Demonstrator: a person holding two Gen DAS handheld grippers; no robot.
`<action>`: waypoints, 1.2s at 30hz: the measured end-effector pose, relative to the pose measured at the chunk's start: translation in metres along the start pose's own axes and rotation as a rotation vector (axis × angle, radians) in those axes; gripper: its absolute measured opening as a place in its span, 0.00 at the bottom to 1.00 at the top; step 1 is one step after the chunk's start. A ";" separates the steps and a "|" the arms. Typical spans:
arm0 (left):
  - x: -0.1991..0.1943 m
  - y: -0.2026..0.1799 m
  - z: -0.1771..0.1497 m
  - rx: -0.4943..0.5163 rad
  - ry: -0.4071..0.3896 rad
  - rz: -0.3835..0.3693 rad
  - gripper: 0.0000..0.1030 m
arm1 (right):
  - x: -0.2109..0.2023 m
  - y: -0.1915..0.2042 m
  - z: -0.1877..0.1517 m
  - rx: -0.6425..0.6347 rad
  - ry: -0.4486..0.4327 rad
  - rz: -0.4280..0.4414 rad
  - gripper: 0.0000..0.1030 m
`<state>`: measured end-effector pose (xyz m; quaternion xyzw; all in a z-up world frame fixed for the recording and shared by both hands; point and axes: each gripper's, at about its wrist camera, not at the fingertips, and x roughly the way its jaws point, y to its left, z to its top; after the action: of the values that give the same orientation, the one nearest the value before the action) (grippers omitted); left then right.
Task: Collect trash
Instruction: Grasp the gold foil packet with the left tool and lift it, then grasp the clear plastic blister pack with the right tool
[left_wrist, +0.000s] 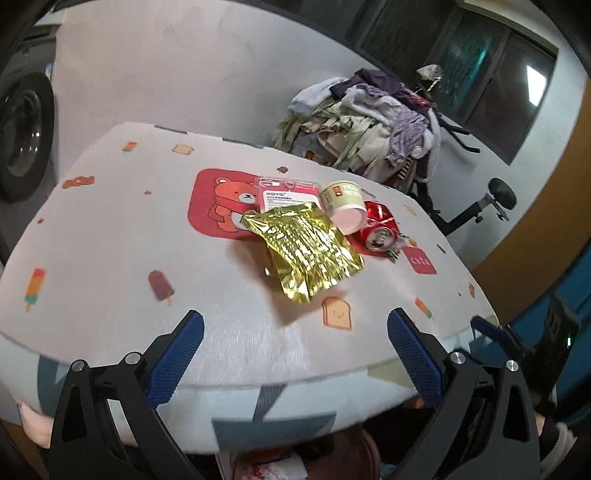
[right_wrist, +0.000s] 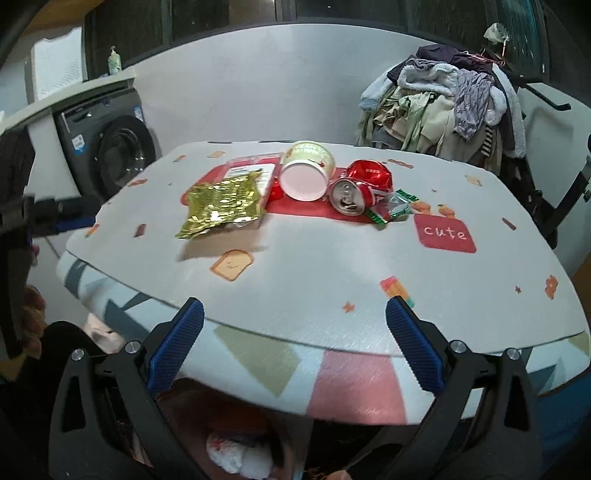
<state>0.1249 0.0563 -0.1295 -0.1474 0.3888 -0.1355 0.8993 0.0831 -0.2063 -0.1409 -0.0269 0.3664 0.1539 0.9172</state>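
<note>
Trash lies in a cluster on the table (left_wrist: 110, 236) (right_wrist: 332, 266). A crumpled gold foil bag (left_wrist: 304, 249) (right_wrist: 221, 205) is nearest. Behind it lie a pink plastic package (left_wrist: 279, 194) (right_wrist: 251, 171), a tipped paper cup (left_wrist: 345, 206) (right_wrist: 306, 173), a crushed red can (left_wrist: 378, 230) (right_wrist: 364, 186) and a small green wrapper (left_wrist: 395, 253) (right_wrist: 399, 208). My left gripper (left_wrist: 295, 354) is open and empty at the table's near edge. My right gripper (right_wrist: 293, 345) is open and empty at the near edge too. It also shows in the left wrist view (left_wrist: 517, 339) at the right.
A chair piled with clothes (left_wrist: 369, 122) (right_wrist: 443, 103) stands behind the table. A washing machine (right_wrist: 107, 147) (left_wrist: 22, 136) is at the left. Something white and red (right_wrist: 236, 458) sits below the table edge. The left gripper shows at the left edge (right_wrist: 22, 221).
</note>
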 end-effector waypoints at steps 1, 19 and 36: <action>0.011 0.001 0.008 -0.013 0.025 -0.021 0.94 | 0.004 -0.001 0.001 -0.003 0.000 -0.014 0.94; 0.149 0.025 0.061 -0.251 0.201 0.053 0.75 | 0.047 -0.028 -0.004 0.091 0.034 0.035 0.94; 0.044 0.034 0.061 0.034 0.067 0.034 0.38 | 0.068 -0.009 0.032 0.121 0.023 0.194 0.76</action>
<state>0.2035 0.0812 -0.1310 -0.1205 0.4189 -0.1316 0.8903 0.1539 -0.1917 -0.1644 0.0622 0.3866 0.2193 0.8936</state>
